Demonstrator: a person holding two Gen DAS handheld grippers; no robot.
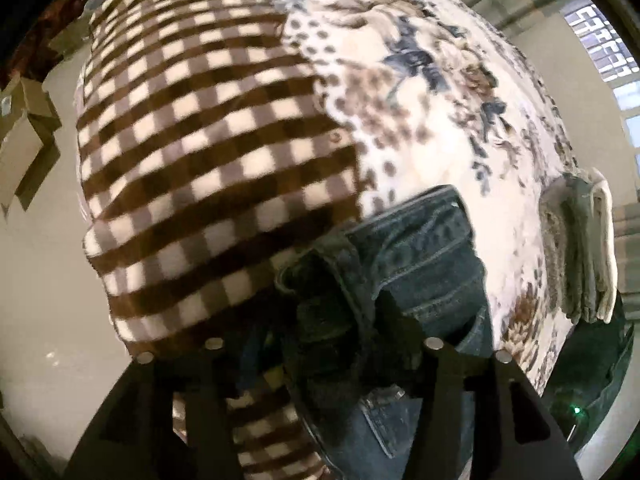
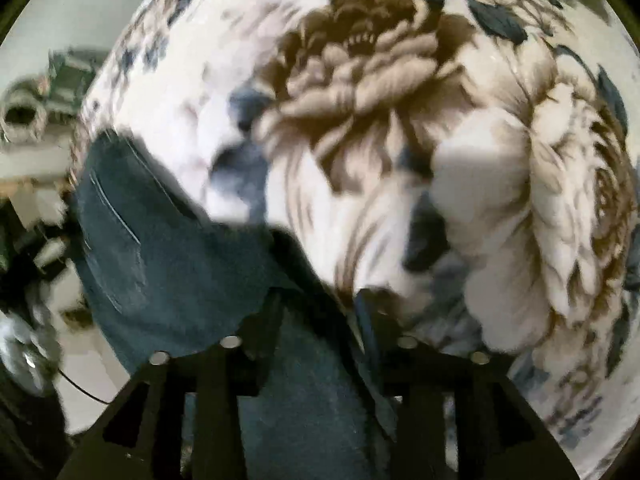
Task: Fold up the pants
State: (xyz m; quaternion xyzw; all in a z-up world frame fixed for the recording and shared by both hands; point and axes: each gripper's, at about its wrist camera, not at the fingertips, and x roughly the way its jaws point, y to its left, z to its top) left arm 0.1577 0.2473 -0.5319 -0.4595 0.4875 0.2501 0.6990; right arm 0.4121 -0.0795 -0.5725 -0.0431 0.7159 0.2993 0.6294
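1. between the two black fingers of the left gripper (image 1: 340, 312) sits a bunched fold of the dark blue jeans (image 1: 420, 248), with the waistband and a belt loop showing just ahead of the tips; the fingers are closed onto this denim.
2. on the right wrist view, the same jeans (image 2: 168, 256) hang as a smooth dark panel with a stitched seam, and the right gripper (image 2: 320, 308) has its fingers pressed on a fold of the cloth.
3. the jeans lie on the near part of a bed, over a cream blanket with brown and blue flowers (image 2: 380, 80); the picture is blurred here, so the finer folds are hard to read.
4. beside the jeans, on the left, a brown and white checked blanket (image 1: 192, 152) covers that side of the bed and touches the denim.
5. near the right edge of the bed lies a small stack of folded grey and white cloth (image 1: 580, 248).
6. beyond the bed, at the far left, cardboard boxes (image 1: 28, 132) stand on a pale floor.
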